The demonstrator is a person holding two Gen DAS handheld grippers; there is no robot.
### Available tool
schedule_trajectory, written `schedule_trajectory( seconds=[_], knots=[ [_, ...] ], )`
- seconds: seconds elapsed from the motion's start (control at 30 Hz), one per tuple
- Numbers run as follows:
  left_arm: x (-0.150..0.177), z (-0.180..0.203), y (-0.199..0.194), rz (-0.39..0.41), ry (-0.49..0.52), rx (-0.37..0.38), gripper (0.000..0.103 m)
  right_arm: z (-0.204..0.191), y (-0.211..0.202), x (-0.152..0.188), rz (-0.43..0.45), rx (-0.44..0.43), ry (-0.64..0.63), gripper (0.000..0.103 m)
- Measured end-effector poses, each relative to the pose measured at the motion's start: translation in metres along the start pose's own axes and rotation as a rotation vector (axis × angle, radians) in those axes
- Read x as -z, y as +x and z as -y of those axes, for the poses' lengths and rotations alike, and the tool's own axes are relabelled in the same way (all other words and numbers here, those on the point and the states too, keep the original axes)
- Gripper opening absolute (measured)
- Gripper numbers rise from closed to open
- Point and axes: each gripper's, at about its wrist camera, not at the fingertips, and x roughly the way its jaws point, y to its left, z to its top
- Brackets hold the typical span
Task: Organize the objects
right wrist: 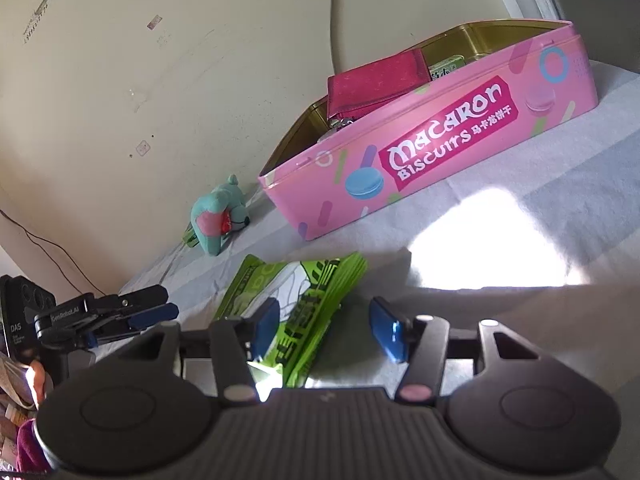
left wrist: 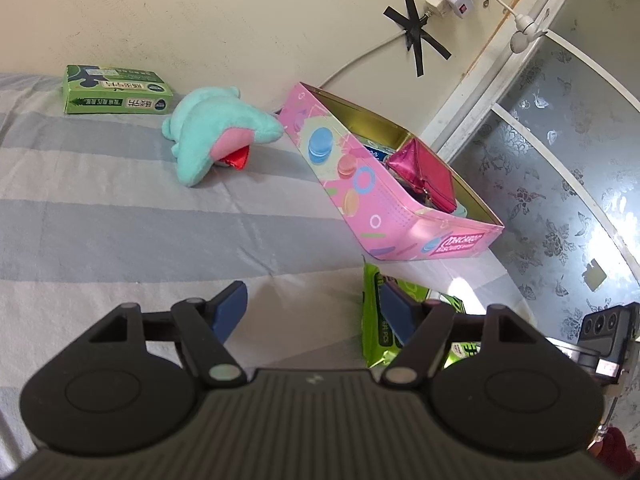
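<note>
Green packet between right tool pads.

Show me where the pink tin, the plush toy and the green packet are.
pink tin (right wrist: 440, 152), right wrist view, on its front wall at the label
plush toy (left wrist: 208, 128), left wrist view, on its teal body
green packet (right wrist: 308, 300), right wrist view, on its printed top face

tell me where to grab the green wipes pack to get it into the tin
Judging by its pose, take the green wipes pack across its narrow width, coming from above: it lies flat on the striped sheet, and the right gripper already straddles its near end.
</note>
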Motion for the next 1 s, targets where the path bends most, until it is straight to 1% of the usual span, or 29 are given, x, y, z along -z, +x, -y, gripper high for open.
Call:
schedule_trajectory(
  seconds=[0.17, 0.27, 0.3, 0.5, 0.63, 0.73, 0.8, 0.83, 0.87, 0.9, 0.93, 0.97, 1.0],
  knots=[
    [0.000, 0.006, 0.006, -0.026, 0.000, 0.018, 0.075, 0.001, -0.004, 0.000, 0.000, -0.024, -0.011, 0.054],
    [-0.001, 0.011, 0.008, -0.029, 0.015, 0.016, 0.078, 0.001, -0.007, 0.000, 0.001, -0.025, -0.028, 0.054],
    [-0.002, 0.012, 0.008, -0.028, 0.020, 0.014, 0.081, 0.001, -0.007, 0.000, 0.001, -0.028, -0.032, 0.055],
    [-0.008, 0.017, 0.012, -0.041, 0.043, 0.031, 0.081, 0.000, -0.007, 0.001, -0.026, -0.057, -0.063, 0.055],
    [-0.009, 0.028, 0.022, -0.070, 0.080, 0.054, 0.081, -0.006, -0.005, 0.004, -0.039, -0.075, -0.097, 0.056],
    [-0.007, 0.038, 0.033, -0.095, 0.111, 0.060, 0.081, -0.008, -0.002, 0.005, -0.043, -0.070, -0.131, 0.056],
    [-0.004, 0.041, 0.043, -0.120, 0.113, 0.063, 0.079, -0.009, 0.000, 0.005, -0.048, -0.078, -0.137, 0.057],
    [-0.001, 0.042, 0.048, -0.143, 0.106, 0.068, 0.076, -0.009, 0.002, 0.005, -0.054, -0.087, -0.139, 0.056],
    [0.003, 0.044, 0.055, -0.176, 0.098, 0.085, 0.069, -0.010, 0.005, 0.005, -0.065, -0.098, -0.147, 0.049],
    [0.008, 0.049, 0.056, -0.162, 0.123, 0.088, 0.065, -0.012, 0.007, 0.006, -0.069, -0.098, -0.162, 0.048],
    [0.010, 0.059, 0.058, -0.181, 0.162, 0.088, 0.060, -0.015, 0.008, 0.007, -0.072, -0.101, -0.183, 0.043],
    [0.011, 0.068, 0.058, -0.179, 0.193, 0.051, 0.060, -0.018, 0.008, 0.006, -0.081, -0.115, -0.202, 0.035],
    [0.009, 0.075, 0.057, -0.179, 0.207, 0.036, 0.060, -0.022, 0.008, 0.005, -0.078, -0.115, -0.216, 0.035]
  ],
)
